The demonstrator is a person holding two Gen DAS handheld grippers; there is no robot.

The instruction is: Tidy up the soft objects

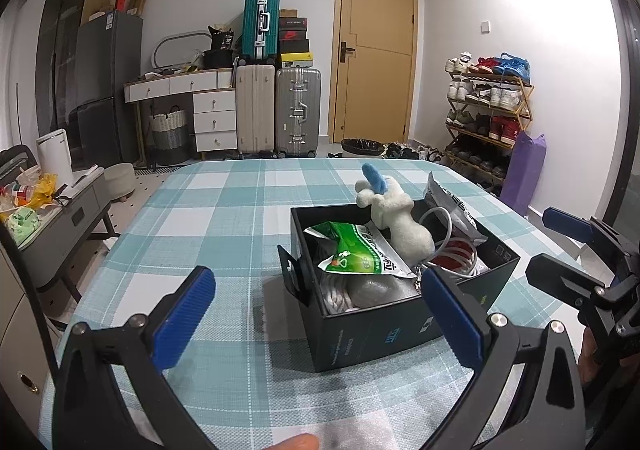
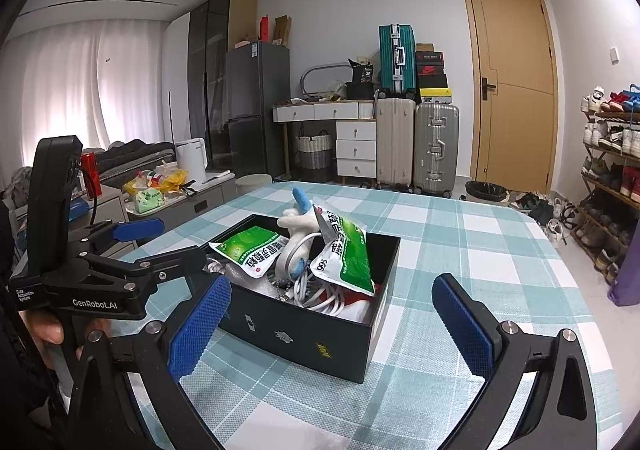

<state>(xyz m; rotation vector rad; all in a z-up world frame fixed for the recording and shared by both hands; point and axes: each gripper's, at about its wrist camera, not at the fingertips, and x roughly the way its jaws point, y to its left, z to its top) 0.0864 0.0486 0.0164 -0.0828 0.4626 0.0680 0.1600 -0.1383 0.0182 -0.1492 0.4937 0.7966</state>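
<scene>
A black box (image 1: pixel 360 334) (image 2: pixel 304 334) stands on the checked tablecloth. In it lie a white plush toy with a blue ear (image 1: pixel 396 210) (image 2: pixel 298 218), green sachets (image 1: pixel 356 250) (image 2: pixel 348 254), a white cable (image 1: pixel 460 250) (image 2: pixel 316 298) and a grey soft item (image 1: pixel 372 290). My left gripper (image 1: pixel 320 314) is open and empty, just in front of the box; it also shows in the right wrist view (image 2: pixel 168 240). My right gripper (image 2: pixel 332 322) is open and empty, its fingers on either side of the box's near corner; it shows in the left wrist view (image 1: pixel 560 246).
The table (image 1: pixel 208 218) (image 2: pixel 480 250) has a teal and white checked cloth. A low grey cabinet (image 1: pixel 68 218) with clutter stands left of it. Suitcases (image 1: pixel 280 110), a desk, a shoe rack (image 1: pixel 488 114) and a door (image 1: pixel 376 50) line the far wall.
</scene>
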